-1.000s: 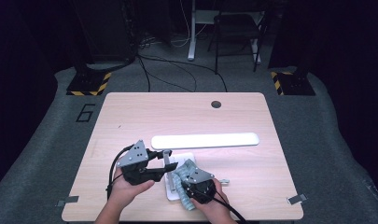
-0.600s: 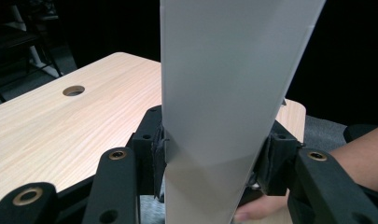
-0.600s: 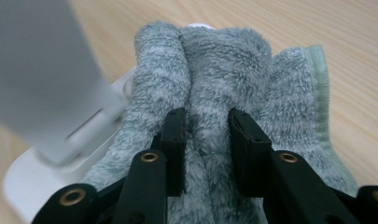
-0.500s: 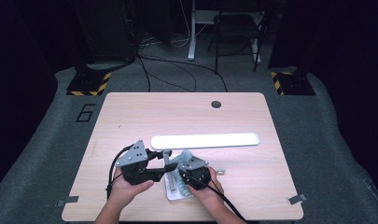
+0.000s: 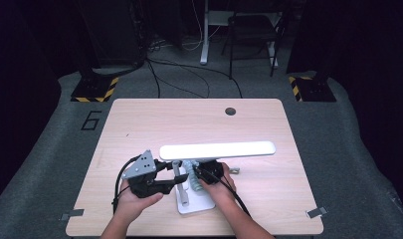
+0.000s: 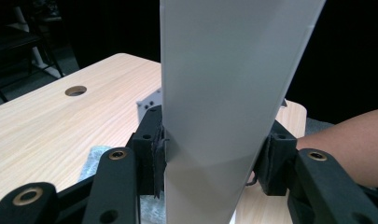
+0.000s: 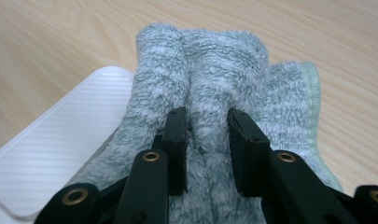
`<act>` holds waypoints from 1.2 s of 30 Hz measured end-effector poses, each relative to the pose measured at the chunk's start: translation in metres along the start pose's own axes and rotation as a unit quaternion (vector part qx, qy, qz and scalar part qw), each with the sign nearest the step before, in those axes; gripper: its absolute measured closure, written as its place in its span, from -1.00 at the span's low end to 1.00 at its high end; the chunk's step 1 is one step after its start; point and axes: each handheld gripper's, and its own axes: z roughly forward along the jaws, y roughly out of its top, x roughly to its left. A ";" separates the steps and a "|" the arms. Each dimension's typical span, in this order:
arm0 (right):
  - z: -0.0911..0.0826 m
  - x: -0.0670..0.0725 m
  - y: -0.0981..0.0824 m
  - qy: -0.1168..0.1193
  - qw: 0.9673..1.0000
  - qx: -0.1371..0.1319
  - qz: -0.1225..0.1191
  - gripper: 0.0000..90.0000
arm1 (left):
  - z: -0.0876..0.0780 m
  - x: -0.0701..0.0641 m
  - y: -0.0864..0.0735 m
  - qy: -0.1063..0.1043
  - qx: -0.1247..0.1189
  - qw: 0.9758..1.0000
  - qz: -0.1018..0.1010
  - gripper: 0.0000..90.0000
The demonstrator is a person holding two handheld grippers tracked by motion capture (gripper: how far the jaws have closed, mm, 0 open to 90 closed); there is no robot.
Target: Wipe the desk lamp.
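A grey-green fluffy cloth (image 7: 210, 88) lies bunched at the near middle of the wooden surface (image 5: 139, 124), partly over the white ribbed base (image 7: 56, 144) of a desk lamp. My right gripper (image 7: 206, 140) has a thick fold of that cloth pinched between its two black fingers (image 7: 177, 140); the right gripper view shows the pile squeezed up between them (a detail too small to make out from above). These fingers have just been closing on the fold.

From the high view, the cloth (image 5: 191, 174) shows as a small pale strip beside the lamp's upright post (image 5: 178, 177), with my right gripper (image 5: 205, 174) tucked under the long white lamp head (image 5: 217, 150), which stretches level across the surface.

My left gripper (image 5: 171, 169) reaches in from the left. The left gripper view shows what the overhead one hides: its fingers (image 6: 151, 154) are clamped on either edge of the lamp head (image 6: 224, 93), the pads pressed against the white bar. Beyond it are the round cable hole (image 6: 75, 90) in the surface and my other forearm (image 6: 345, 144).
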 end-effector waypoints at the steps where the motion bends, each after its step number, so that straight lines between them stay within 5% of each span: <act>1: 0.001 0.000 0.002 -0.005 1.000 0.002 -0.004 0.55 | 0.000 0.000 0.000 0.000 0.000 1.000 -0.001 0.17; 10: 0.000 -0.001 0.000 -0.019 1.000 0.000 0.004 0.58 | 0.001 0.001 -0.001 -0.001 -0.005 1.000 -0.002 0.17; 36: -0.076 0.036 -0.065 0.069 0.996 -0.022 -0.055 0.61 | -0.001 0.000 0.000 0.003 0.003 1.000 0.003 0.17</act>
